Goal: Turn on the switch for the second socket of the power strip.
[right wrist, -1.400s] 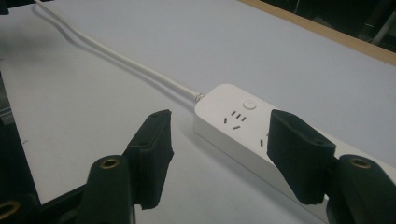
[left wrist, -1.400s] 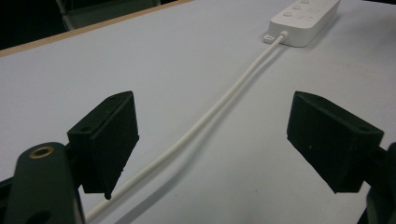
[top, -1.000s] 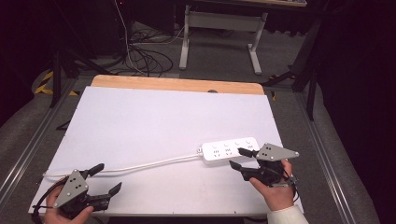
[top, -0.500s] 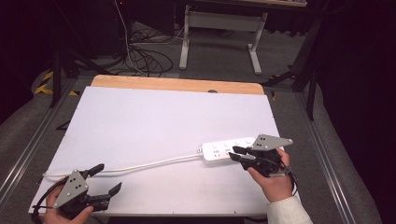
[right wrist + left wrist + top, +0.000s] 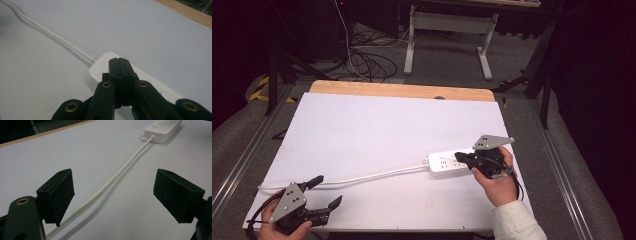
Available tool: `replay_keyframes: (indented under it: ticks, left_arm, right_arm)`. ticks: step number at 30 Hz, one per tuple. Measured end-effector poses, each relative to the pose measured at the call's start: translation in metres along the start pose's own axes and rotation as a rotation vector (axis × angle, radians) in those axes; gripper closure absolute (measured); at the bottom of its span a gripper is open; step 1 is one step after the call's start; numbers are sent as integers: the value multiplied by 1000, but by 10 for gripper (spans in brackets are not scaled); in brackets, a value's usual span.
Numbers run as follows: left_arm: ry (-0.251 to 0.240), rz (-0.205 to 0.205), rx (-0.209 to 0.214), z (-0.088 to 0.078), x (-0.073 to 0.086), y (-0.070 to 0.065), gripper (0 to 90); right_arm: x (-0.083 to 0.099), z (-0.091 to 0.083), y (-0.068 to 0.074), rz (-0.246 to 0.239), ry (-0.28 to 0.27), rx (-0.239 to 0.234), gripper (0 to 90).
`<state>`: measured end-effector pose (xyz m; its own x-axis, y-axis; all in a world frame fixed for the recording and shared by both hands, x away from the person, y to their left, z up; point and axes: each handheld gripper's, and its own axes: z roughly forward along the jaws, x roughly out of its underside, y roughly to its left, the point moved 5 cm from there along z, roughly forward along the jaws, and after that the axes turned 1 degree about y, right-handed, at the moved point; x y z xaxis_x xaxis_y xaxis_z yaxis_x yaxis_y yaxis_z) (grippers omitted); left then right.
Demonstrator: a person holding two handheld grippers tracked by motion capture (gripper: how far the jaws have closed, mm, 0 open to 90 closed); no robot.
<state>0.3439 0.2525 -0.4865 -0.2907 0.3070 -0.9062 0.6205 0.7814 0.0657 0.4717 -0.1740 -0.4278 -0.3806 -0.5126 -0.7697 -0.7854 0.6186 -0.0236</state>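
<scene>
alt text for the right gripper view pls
The right gripper, its two black fingers pressed together with nothing between them, pokes out over a white power strip on a white table. The strip's white cord trails off to the upper left.

Your right gripper (image 5: pixel 119 61): jaws pressed together, nothing between them, tips over the white power strip (image 5: pixel 101 67). Its white cord (image 5: pixel 50 33) runs off to upper left across the white table (image 5: pixel 125 27).
</scene>
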Motion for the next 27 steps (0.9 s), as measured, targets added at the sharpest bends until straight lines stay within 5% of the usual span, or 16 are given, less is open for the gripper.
replay_keyframes:
  ticks: [27]
  left_arm:
    - [11,-8,-11,1,1,1,178]
  right_arm:
    - [10,48,-36,74,92,76,900]
